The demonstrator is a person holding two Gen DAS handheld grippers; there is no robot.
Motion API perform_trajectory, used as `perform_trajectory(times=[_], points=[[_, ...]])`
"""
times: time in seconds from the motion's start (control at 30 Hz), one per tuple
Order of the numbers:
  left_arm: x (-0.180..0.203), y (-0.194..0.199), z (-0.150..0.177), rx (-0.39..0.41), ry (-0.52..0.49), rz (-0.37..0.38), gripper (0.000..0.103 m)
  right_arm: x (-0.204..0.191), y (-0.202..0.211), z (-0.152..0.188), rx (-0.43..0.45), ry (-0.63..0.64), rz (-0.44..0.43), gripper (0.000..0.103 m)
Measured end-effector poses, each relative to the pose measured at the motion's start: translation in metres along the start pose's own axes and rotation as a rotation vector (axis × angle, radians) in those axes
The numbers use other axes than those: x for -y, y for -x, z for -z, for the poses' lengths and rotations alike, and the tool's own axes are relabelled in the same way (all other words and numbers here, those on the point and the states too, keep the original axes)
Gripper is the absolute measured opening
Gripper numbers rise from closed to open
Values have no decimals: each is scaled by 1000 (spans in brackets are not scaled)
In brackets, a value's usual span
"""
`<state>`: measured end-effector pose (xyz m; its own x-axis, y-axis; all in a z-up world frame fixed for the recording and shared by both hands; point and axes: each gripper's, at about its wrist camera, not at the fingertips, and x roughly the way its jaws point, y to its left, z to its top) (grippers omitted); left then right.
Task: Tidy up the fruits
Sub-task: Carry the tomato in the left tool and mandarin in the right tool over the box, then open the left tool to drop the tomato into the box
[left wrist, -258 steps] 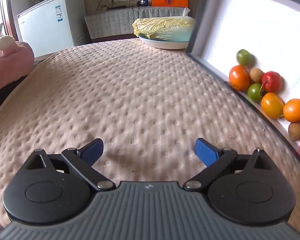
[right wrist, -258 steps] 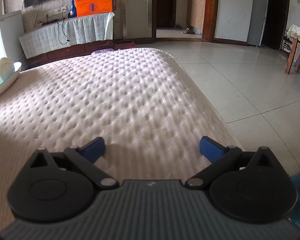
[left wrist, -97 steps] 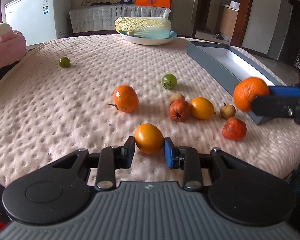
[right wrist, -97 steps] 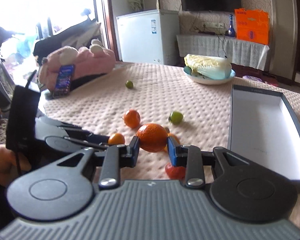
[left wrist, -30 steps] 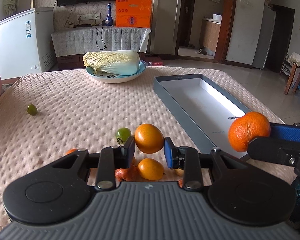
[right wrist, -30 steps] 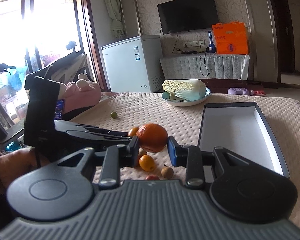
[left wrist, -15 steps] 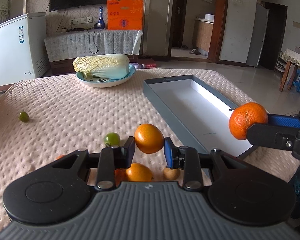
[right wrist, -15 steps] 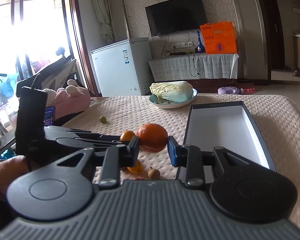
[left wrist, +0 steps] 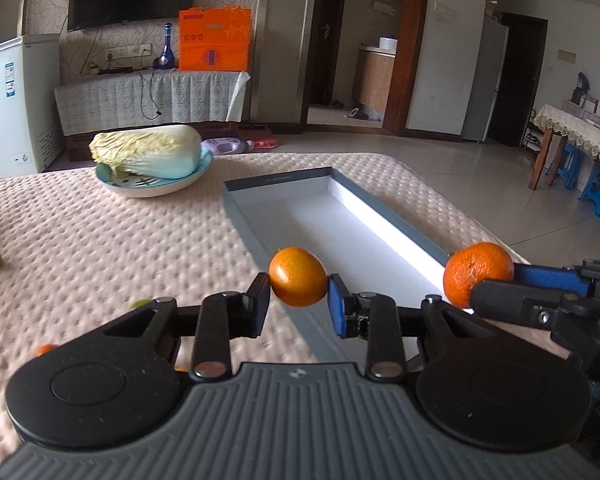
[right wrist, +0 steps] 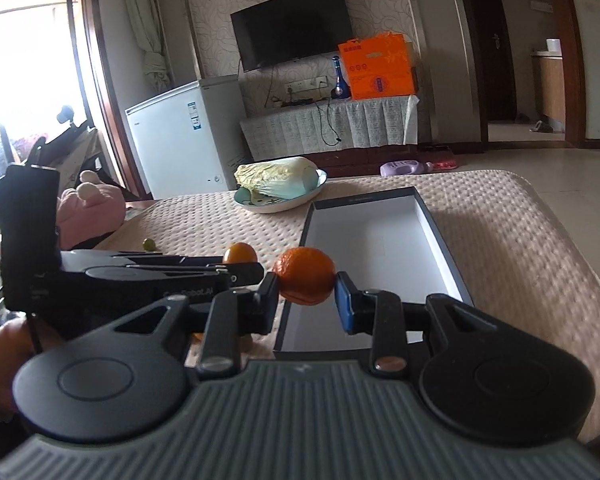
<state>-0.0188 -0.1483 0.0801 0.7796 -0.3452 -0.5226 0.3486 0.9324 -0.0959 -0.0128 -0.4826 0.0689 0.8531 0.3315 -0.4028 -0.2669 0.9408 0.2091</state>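
Holding smooth orange (left wrist: 298,276): left gripper (left wrist: 299,306) jaws clamped, tilted down | right gripper (right wrist: 307,306): clamped on mandarin (right wrist: 305,275), above box (right wrist: 440,236)

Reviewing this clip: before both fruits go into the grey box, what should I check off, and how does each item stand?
1. Left gripper shut on smooth orange fruit: ok.
2. Right gripper shut on rough-skinned mandarin: ok.
3. Grey rectangular box with white inside holds nothing: ok.
4. Both fruits over the box opening: cannot tell.
5. Grippers apart from each other: ok.
6. Blue plate with cabbage outside the box: ok.
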Motion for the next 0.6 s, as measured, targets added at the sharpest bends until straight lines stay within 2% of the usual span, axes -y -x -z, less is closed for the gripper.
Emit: perform_trajectory(times=[0.43,0.6], points=[[38,-65,-9,-40,9,59,36,24,4,1,-13,-47,51,34],[49,-88,-5,-63,-22,44,36,32,3,1,-13,-71,71,34]])
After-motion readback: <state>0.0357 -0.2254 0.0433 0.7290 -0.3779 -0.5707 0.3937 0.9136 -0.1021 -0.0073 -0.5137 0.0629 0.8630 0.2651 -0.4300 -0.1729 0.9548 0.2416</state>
